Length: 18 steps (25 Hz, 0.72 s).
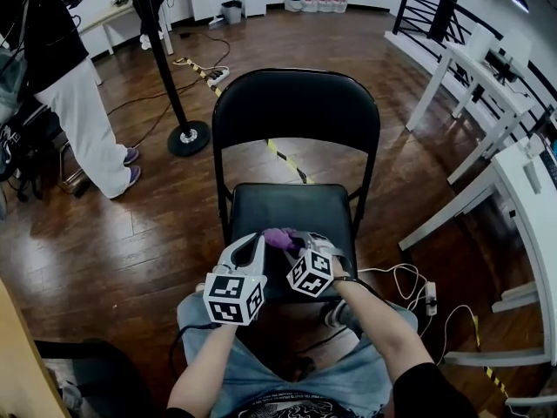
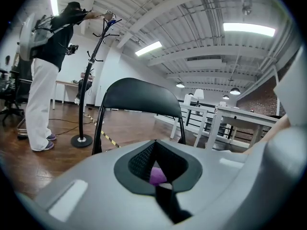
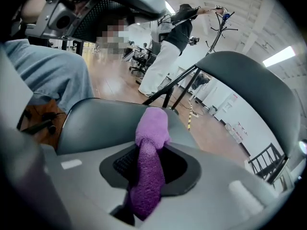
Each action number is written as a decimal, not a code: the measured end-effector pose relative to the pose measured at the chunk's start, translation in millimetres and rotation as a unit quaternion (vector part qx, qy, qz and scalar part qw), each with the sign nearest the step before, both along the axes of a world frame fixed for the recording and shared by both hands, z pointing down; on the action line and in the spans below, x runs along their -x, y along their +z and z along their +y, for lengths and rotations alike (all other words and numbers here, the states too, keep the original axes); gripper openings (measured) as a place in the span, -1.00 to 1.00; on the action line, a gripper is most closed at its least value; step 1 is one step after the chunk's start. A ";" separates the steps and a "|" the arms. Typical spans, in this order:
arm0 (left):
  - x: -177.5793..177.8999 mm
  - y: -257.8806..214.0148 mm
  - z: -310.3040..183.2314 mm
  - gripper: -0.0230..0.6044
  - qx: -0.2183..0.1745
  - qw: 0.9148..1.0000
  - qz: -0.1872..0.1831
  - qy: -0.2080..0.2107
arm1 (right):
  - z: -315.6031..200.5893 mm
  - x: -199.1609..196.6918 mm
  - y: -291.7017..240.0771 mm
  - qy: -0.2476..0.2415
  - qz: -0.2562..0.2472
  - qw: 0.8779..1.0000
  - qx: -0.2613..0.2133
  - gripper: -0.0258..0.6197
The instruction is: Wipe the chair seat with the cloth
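Left claw: closed, with a small purple piece of the cloth showing between its pads. Its marker cube is on the side nearest the holder.
Right claw: closed on the cloth, which runs the length of the pads and bulges out past the tips.
Claws together: side by side, tips angled toward each other, nearly meeting at the cloth.
Cloth: purple and bunched, caught between the two sets of tips and held by both claws over the front part of the seat. Whether it touches the seat cannot be told.
Chair seat: black and padded, directly beneath and just ahead of both claws.
Chair back: black, rounded and upright, well ahead of the claws.
Holder's legs: in blue jeans, behind and below the claws.
Floor: dark wood boards, below the claws on every side.
Coat stand: black pole on a round base, far ahead and to the left of the left claw.
Standing person: white trousers and dark top, left of the stand, with one arm raised to the top of the stand.
White surfaces: well apart, to the right of the right claw.
Power strip: white, with a looped cable, on the floor to the right of the right claw.
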<state>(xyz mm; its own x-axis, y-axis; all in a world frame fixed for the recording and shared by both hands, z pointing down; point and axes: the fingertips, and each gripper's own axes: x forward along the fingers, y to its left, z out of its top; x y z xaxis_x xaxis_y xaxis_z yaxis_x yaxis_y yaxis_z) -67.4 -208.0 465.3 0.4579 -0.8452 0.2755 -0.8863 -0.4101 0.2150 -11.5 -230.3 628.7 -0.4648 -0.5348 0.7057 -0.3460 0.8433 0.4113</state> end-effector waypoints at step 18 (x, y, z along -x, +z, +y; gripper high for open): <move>3.9 6.1 20.9 -0.92 0.001 1.000 -0.005 -0.027 | 112.2 7.9 8.0 -0.057 -0.019 0.998 0.023 -0.64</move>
<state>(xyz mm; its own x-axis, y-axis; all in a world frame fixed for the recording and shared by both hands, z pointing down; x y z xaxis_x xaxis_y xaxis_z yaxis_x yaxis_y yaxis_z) -71.2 -187.1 471.3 0.4092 -0.8683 0.2805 -0.9090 -0.3614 0.2073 -19.4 -118.1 636.6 -0.5479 -0.4436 0.7092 -0.2609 0.8962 0.3589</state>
